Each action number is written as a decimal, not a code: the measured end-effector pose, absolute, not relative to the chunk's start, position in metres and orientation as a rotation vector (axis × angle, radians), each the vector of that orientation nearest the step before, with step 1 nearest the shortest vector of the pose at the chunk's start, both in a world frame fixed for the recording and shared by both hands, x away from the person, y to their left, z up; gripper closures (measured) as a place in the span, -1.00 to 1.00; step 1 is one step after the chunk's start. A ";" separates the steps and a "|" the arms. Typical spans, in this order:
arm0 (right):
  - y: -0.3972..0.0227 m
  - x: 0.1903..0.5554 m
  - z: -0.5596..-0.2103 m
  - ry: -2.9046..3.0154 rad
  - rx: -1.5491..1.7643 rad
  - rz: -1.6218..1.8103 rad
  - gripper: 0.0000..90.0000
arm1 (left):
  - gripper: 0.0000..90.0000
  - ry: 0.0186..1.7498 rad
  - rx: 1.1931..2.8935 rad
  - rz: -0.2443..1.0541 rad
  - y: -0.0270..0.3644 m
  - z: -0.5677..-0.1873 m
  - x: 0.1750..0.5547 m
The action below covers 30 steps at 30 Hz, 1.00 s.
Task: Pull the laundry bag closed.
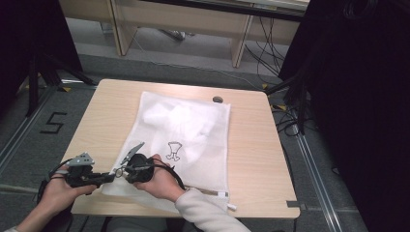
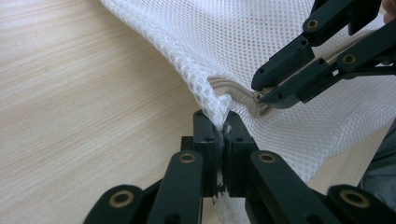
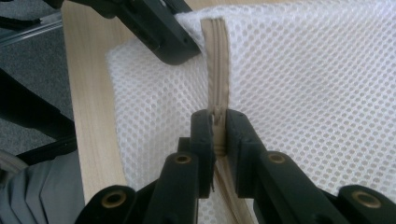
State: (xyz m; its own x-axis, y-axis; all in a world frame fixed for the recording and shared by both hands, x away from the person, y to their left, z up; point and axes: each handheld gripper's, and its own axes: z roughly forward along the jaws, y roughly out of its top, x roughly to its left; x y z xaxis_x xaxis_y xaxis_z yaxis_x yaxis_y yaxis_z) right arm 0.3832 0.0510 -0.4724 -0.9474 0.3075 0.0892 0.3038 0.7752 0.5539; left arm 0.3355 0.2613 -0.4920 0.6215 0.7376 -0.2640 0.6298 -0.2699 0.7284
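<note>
A white mesh laundry bag (image 1: 193, 130) lies flat on the wooden table (image 1: 261, 159), with a white garment bearing a small black drawing (image 1: 174, 151) inside. Near the bag's front left corner the two grippers meet. My left gripper (image 2: 218, 122) is shut on the mesh corner beside the end of the beige zipper (image 2: 240, 95); it also appears as the left gripper (image 1: 112, 177) in the high view. My right gripper (image 3: 218, 116) is shut on the zipper pull of the beige zipper (image 3: 215, 56), and is seen as the right gripper (image 1: 121, 170) from above.
A small dark object (image 1: 217, 99) rests at the table's far edge. The bag's front edge hangs over the table's near edge. Black stands (image 1: 38, 72) and cables (image 1: 290, 121) occupy the floor on both sides of the table.
</note>
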 end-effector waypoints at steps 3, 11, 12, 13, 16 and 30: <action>0.048 0.383 -0.474 2.950 0.502 0.918 0.83 | 0.90 1.075 1.993 0.170 0.261 -0.492 0.335; 0.043 0.383 -0.473 2.961 0.514 0.924 0.83 | 0.90 1.066 1.988 0.202 0.259 -0.494 0.335; 0.043 0.383 -0.473 2.960 0.511 0.919 0.83 | 0.90 1.070 1.991 0.205 0.260 -0.494 0.335; 0.043 0.383 -0.474 2.956 0.512 0.912 0.83 | 0.90 1.070 1.991 0.205 0.260 -0.494 0.335; 0.041 0.383 -0.475 2.956 0.520 0.910 0.83 | 0.90 1.078 1.994 0.191 0.261 -0.493 0.335; 0.029 0.383 -0.475 2.967 0.536 0.879 0.83 | 0.90 1.098 2.000 0.194 0.261 -0.494 0.335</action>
